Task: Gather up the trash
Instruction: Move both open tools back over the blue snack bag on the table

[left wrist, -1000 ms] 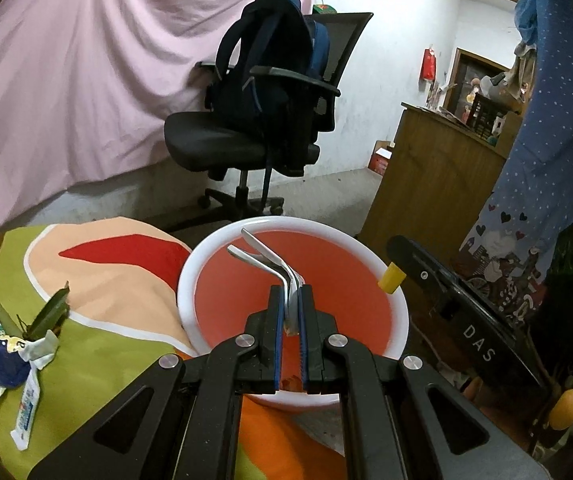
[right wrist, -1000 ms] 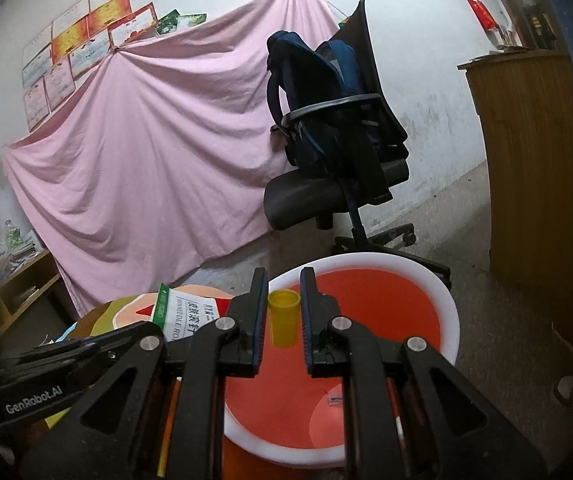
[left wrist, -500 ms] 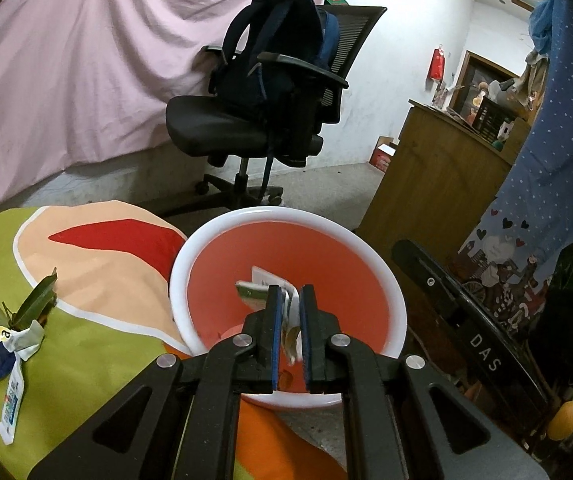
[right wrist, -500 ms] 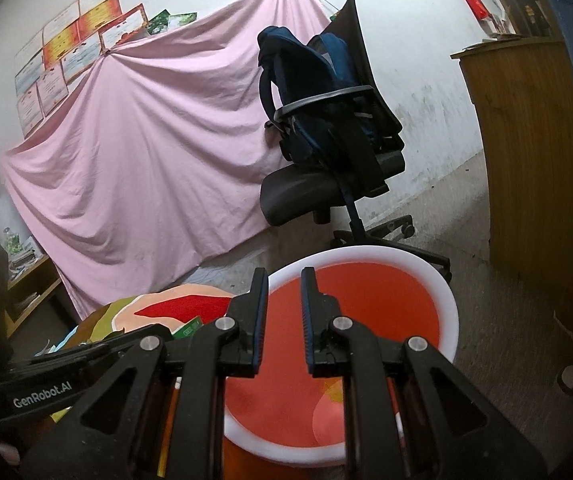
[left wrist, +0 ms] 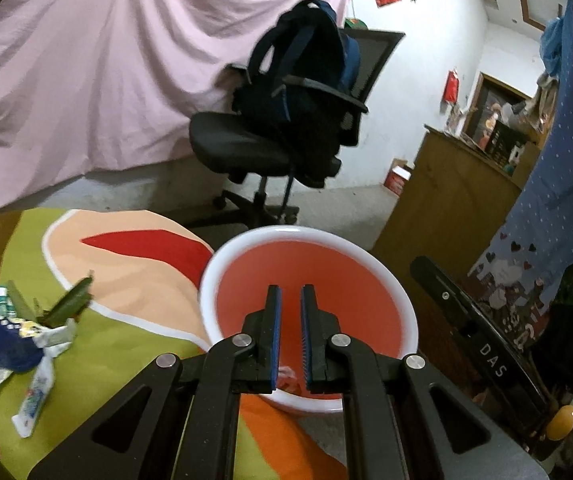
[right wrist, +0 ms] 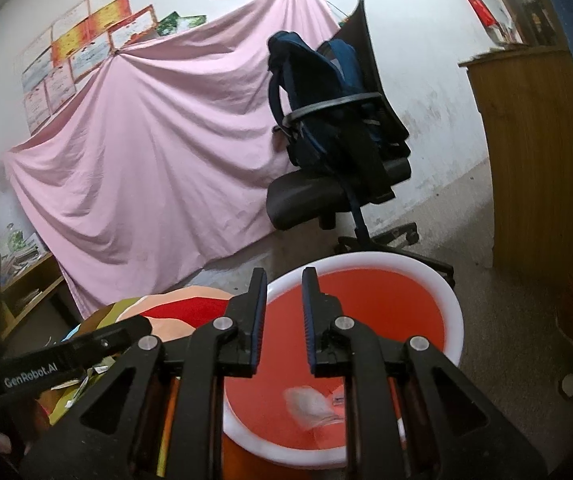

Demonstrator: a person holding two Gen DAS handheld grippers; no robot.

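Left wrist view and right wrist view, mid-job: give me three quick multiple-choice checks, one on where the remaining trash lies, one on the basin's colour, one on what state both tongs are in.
1. Where does the remaining pile of wrappers lie?
A. On the office chair
B. On the table cloth, left of the basin
C. On the wooden cabinet

2. What colour is the basin?
A. Red inside, white rim
B. Blue all over
C. Green inside, black rim

3. What state are the left tongs and right tongs in?
A. Both shut on a cup
B. Left shut on a wrapper, right open
C. Both open, holding nothing

Answers:
1 B, the wrappers sit on the green part of the table cloth at the left edge of the left wrist view.
2 A, both views show a red bowl with a white lip.
3 C, a bare gap shows between the fingers in each view.
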